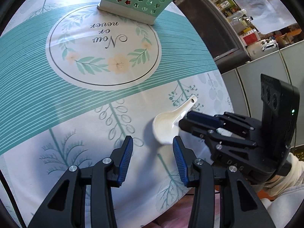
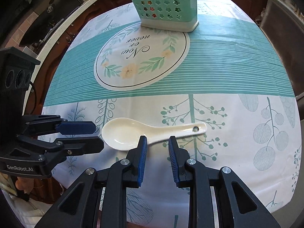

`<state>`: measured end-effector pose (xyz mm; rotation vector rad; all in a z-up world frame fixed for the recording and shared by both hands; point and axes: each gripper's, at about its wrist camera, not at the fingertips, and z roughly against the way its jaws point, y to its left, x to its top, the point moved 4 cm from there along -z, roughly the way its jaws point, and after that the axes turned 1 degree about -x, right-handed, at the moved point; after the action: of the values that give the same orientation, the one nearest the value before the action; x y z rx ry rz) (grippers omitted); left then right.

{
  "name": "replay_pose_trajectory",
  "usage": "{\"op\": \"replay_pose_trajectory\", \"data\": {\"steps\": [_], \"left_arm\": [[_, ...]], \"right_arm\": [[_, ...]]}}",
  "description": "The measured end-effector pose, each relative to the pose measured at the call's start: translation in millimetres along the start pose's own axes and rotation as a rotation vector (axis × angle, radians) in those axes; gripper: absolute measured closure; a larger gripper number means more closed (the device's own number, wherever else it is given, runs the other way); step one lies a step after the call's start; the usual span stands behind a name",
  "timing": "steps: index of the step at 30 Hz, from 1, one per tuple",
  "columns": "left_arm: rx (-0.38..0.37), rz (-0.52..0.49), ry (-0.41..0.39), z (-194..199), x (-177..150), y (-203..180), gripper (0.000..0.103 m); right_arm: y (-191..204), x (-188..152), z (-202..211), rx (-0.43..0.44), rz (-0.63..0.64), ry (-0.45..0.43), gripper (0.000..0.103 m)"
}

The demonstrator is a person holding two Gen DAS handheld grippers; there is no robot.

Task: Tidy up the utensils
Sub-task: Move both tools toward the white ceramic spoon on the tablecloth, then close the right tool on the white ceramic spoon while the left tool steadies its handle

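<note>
Hovering over the surface (image 2: 228,72), my right fingers (image 2: 157,142) stand released astride the white spoon's (image 2: 152,131) handle; my left fingers (image 1: 152,142), also released, flank its bowl.

A white ceramic soup spoon (image 2: 133,133) lies flat on the table (image 2: 228,72), bowl up and empty, its glossy handle ending in a small round hole. It rests on the pale leaf-printed part of the cloth, well apart from the utensil holder (image 2: 167,5). The holder is a mint-green plastic caddy with flower-shaped holes and a white base, standing upright at the far edge of the printed circle.
</note>
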<state>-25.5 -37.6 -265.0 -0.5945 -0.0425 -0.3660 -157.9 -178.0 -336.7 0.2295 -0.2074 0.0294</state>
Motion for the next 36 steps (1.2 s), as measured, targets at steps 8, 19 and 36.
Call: {"op": "replay_pose_trajectory", "data": {"steps": [8, 19, 36], "left_arm": [[-0.028, 0.079, 0.009, -19.7, 1.8, -4.9, 0.063], [-0.003, 0.139, 0.003, -23.5, -5.8, -8.3, 0.068], [-0.018, 0.112, 0.067, -30.5, -14.8, -9.7, 0.087]], "right_arm": [[-9.1, -2.5, -2.7, 0.010, 0.009, 0.016, 0.080], [-10.7, -7.2, -2.0, 0.041, 0.069, 0.019, 0.080], [0.6, -26.5, -2.8, 0.225, 0.064, 0.051, 0.080]]}}
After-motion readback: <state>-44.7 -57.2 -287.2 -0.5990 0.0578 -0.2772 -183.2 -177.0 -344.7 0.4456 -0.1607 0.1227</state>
